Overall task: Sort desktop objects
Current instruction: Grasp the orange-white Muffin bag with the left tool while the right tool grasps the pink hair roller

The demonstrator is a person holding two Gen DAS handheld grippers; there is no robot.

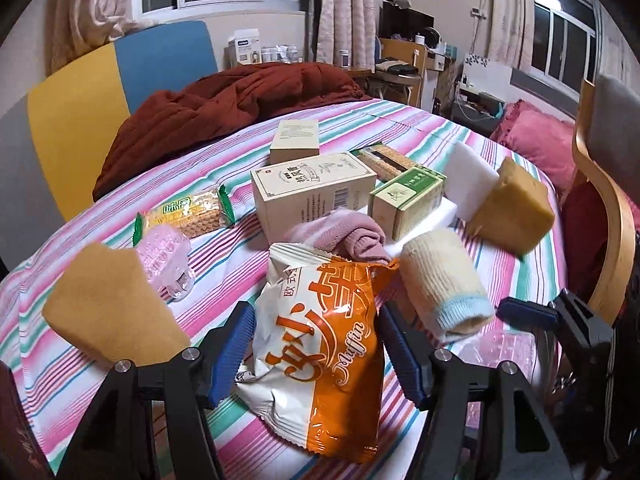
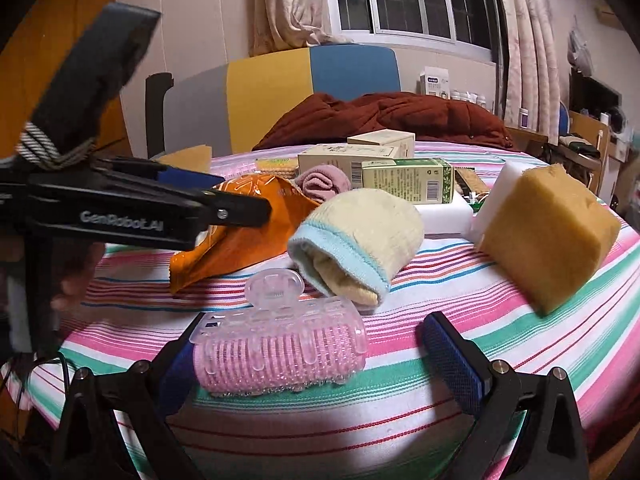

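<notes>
Muffin packet, orange and white, lies on the striped tablecloth between the blue pads of the left gripper. Left pad sits just beside the packet's white edge; right pad stands a little off its orange edge. Neither visibly presses the wrapper. Jaws about half spread, nothing gripped. From the right wrist view the same packet shows behind the left gripper's black finger.

Pink hair roller with clear clip lies between the fingers of the right gripper. Left pad is close against the roller's end, contact not certain; right pad is well apart from it. Jaws wide, roller not clamped.

Rolled cream sock with blue cuff lies just right of the packet. Rolled pink sock is behind the packet, touching its top edge. A second pink roller sits left of the packet, beside a biscuit pack.

Further back: large beige box, green box, smaller beige box. White sponge blocks lie right of the green box. Red-brown coat is heaped at the far edge.

Yellow foam pieces on both grippers' frames show at the views' sides.
</notes>
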